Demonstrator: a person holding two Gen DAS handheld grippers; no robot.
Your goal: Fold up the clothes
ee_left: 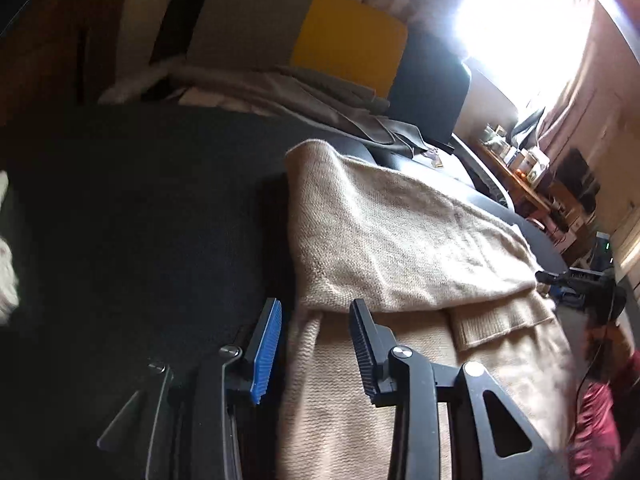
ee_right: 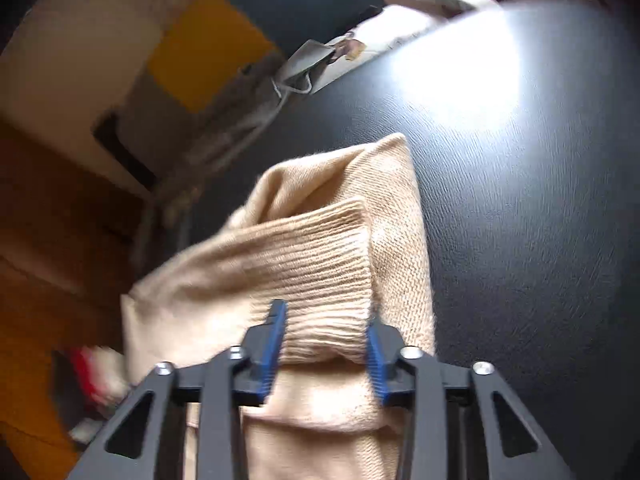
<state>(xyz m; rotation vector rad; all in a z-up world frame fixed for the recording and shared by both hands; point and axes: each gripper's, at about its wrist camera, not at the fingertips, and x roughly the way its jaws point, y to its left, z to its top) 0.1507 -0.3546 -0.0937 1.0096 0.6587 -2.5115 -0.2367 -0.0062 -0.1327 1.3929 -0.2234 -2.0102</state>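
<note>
i keep the left gripper [ee_left: 316,332] spread above the near edge of the beige knitted sweater [ee_left: 400,240], pinching nothing, so that it is free to take the folded side. the sweater lies half folded on the dark leather-like surface [ee_right: 520,200], and the right gripper [ee_right: 326,334] has the ribbed cuff [ee_right: 320,256] between its jaws. whether they press it, i cannot tell.

My left gripper [ee_left: 316,320] is built of black linkage bars with round silver screws at the pivots and triangular cut-outs in the outer arms; one finger [ee_left: 266,350] carries a ribbed blue pad, the other a ribbed black face. My right gripper [ee_right: 326,330] has the same black frame, silver screws and triangular cut-outs, with blue ribbed pads [ee_right: 276,344] on both fingers.
</note>
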